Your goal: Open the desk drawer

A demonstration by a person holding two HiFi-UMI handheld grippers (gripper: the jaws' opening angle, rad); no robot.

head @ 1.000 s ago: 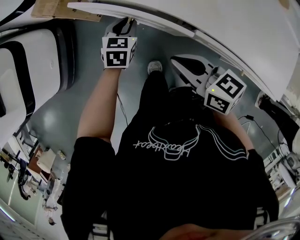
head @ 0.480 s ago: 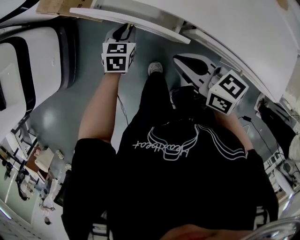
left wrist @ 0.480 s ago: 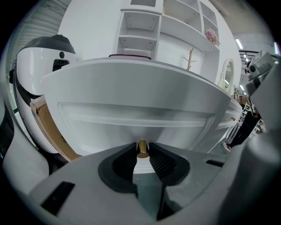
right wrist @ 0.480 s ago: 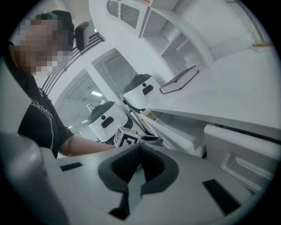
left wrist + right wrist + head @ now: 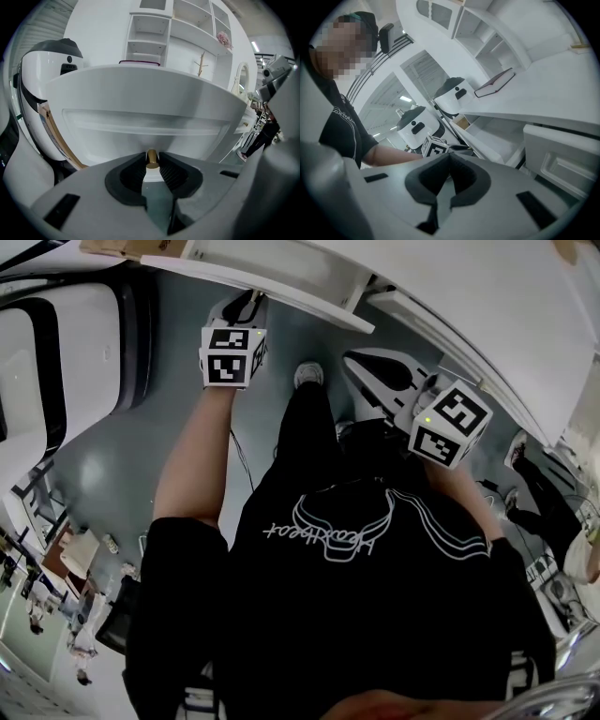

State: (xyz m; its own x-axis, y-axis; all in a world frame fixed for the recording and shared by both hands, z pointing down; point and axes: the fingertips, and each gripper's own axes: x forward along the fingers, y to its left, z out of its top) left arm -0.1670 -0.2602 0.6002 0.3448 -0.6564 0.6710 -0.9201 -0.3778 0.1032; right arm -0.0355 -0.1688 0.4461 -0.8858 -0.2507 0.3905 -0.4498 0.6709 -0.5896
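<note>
The white desk drawer (image 5: 140, 103) fills the left gripper view, and its small brass knob (image 5: 152, 158) sits between the dark pads. My left gripper (image 5: 152, 161) is shut on that knob. In the head view the left gripper (image 5: 246, 298) reaches up to the drawer front (image 5: 281, 292), which stands out from the desk (image 5: 487, 306) with its inside showing. My right gripper (image 5: 354, 362) hangs below the desk edge, apart from the drawer. In its own view the right gripper (image 5: 450, 159) is shut with nothing in it, facing the open drawer (image 5: 497, 136).
A white rounded machine with a black band (image 5: 56, 362) stands on the grey floor at the left. My shoe (image 5: 307, 376) is under the drawer. A second drawer front (image 5: 562, 159) is to the right, and a book (image 5: 494, 83) lies on the desktop. Shelves (image 5: 187, 23) rise behind the desk.
The drawer has slid further out toward me, drawn by the left gripper on its knob, and more of its inside shows. The right gripper has stayed in place.
</note>
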